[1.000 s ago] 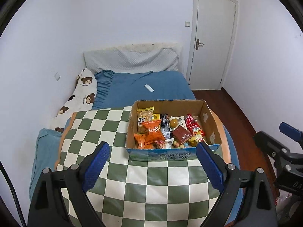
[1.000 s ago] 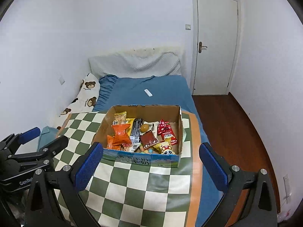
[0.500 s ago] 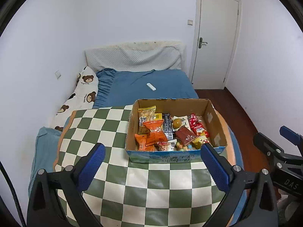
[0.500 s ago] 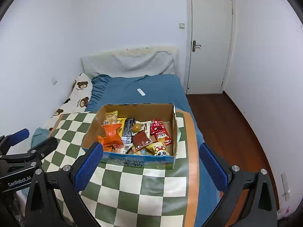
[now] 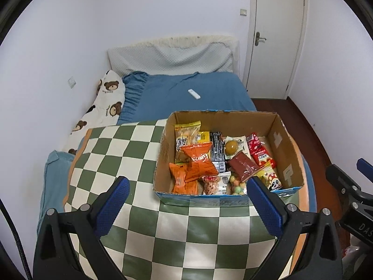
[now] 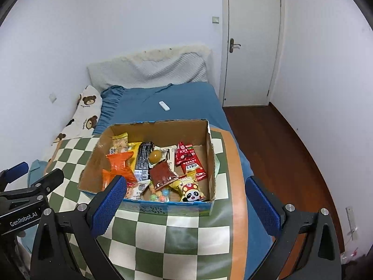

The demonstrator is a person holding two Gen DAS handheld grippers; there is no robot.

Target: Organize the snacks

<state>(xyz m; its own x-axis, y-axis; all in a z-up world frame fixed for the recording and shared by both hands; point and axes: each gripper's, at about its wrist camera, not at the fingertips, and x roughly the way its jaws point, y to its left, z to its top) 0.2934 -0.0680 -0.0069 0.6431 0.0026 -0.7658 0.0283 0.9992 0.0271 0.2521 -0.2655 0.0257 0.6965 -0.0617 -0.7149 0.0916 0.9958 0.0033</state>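
A cardboard box [image 5: 285, 154] with a blue base stands on a green-and-white checked cloth [image 5: 121, 149]; it also shows in the right wrist view [image 6: 211, 161]. It holds several snack packets: orange bags [image 5: 198, 161], a black bar [image 5: 216, 149], red packets [image 5: 258, 150], a panda packet [image 6: 192, 193]. My left gripper [image 5: 186, 206] is open and empty, hovering short of the box's near wall. My right gripper [image 6: 185, 206] is open and empty, also before the near wall.
The cloth covers a surface at the foot of a blue bed [image 5: 209, 93] with a white remote [image 5: 194, 93] and a bear-print pillow [image 5: 105, 107]. A white door [image 5: 277, 37] and wooden floor [image 6: 279, 144] lie to the right.
Both grippers have moved closer to the box, which now looks larger in both views. Both stay open and empty.
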